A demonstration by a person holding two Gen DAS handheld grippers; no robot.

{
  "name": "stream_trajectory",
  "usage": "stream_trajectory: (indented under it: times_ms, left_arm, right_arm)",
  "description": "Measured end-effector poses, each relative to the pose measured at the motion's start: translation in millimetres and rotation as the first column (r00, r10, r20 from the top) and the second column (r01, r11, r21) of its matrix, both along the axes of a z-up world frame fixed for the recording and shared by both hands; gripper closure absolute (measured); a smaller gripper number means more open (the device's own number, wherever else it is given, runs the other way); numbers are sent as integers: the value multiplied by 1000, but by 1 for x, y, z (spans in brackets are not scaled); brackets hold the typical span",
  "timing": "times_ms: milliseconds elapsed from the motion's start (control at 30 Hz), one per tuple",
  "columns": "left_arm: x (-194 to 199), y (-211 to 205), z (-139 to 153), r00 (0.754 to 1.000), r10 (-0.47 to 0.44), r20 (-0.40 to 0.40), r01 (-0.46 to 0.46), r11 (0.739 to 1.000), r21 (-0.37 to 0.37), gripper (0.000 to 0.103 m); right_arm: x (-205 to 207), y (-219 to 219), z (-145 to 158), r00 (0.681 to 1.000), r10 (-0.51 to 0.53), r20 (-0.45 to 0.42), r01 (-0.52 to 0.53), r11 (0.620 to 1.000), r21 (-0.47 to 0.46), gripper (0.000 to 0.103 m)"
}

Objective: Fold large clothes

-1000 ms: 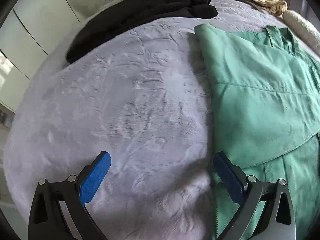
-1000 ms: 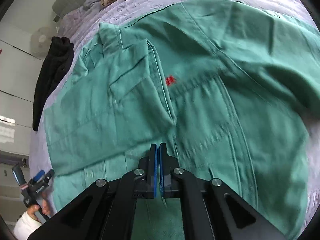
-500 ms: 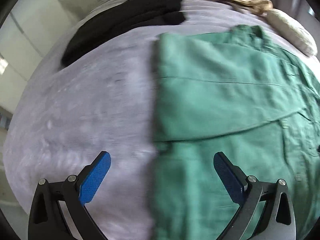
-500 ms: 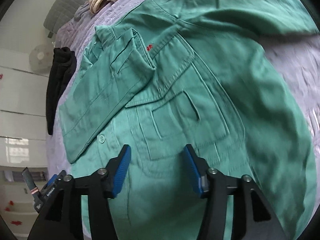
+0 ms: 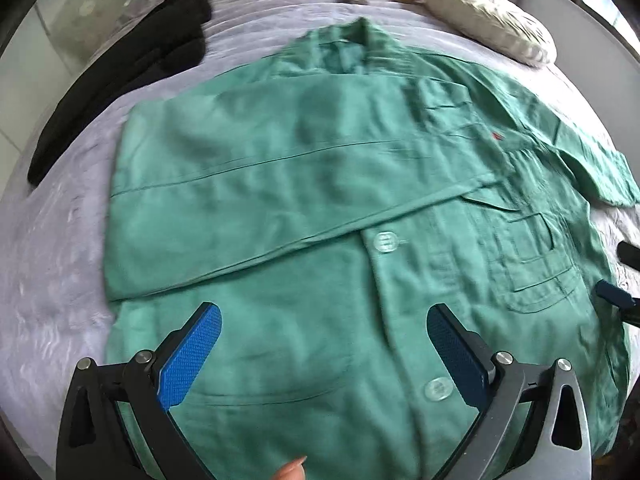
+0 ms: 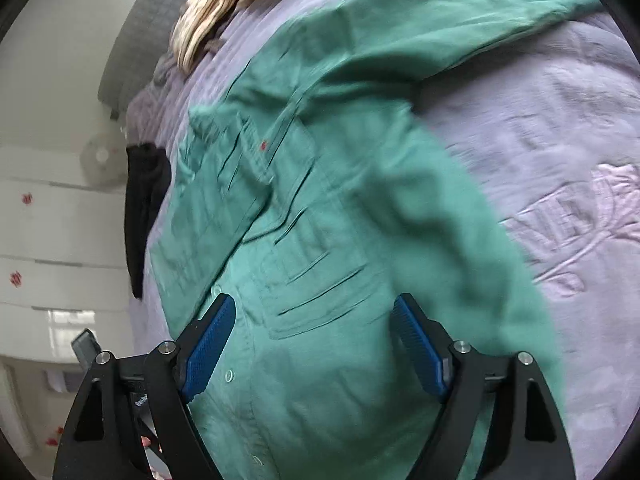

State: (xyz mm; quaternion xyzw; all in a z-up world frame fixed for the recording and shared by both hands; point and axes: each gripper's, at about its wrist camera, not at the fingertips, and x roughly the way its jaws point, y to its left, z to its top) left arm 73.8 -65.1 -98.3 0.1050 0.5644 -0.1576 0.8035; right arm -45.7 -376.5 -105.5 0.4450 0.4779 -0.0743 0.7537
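Leftmost, noted on the lilac bed: a black garment, lying apart from the work. Swung rightward within the last second, off bare bedspread and over the green shirt spread front-up mid-bed: left gripper, fingers released wide, grasping nothing. Found already folded flat across the chest: one sleeve side. Further right, changed from clenched a second earlier to released: right gripper, fingers wide above the chest pocket, holding nothing. Left still stretched out over the bed: the far sleeve. Judged as first fold laid and let go, opposite sleeve likely next.
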Motion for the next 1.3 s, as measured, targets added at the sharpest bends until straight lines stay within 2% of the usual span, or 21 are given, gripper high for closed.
stream_trajectory:
  times_ms: [333, 367, 500, 600, 767, 967, 1133, 1300]
  left_arm:
    - [-11, -80, -4, 995, -95, -40, 96, 995, 9, 0]
    - [-12, -88, -5, 994, -100, -49, 101, 995, 7, 0]
    - [-11, -113, -10, 991, -105, -88, 104, 995, -9, 0]
    - [-11, -128, -13, 988, -119, -99, 119, 993, -4, 0]
    - [-10, -150, -16, 984, -124, -124, 124, 992, -10, 0]
    - [-3, -171, -8, 989, -99, -109, 96, 995, -29, 0]
    - [2, -195, -5, 988, -115, -100, 112, 993, -35, 0]
    - [-1, -209, -6, 988, -117, -97, 113, 993, -45, 0]
  right_arm:
    - [-32, -72, 4, 989, -138, 56, 138, 990, 4, 12]
    - [-35, -78, 4, 986, -151, 63, 151, 988, 12, 0]
    - [-47, -103, 6, 970, -211, 118, 211, 977, 17, 0]
    - [-53, -126, 6, 961, -251, 116, 251, 968, 15, 0]
    - [-57, -174, 2, 949, -305, 80, 300, 952, 65, 0]
    - [-56, -240, 6, 909, -403, 108, 401, 915, 44, 0]
    - [-43, -292, 7, 869, -472, 148, 469, 881, 59, 0]
    - [-30, -327, 0, 828, -534, 168, 520, 845, 126, 0]
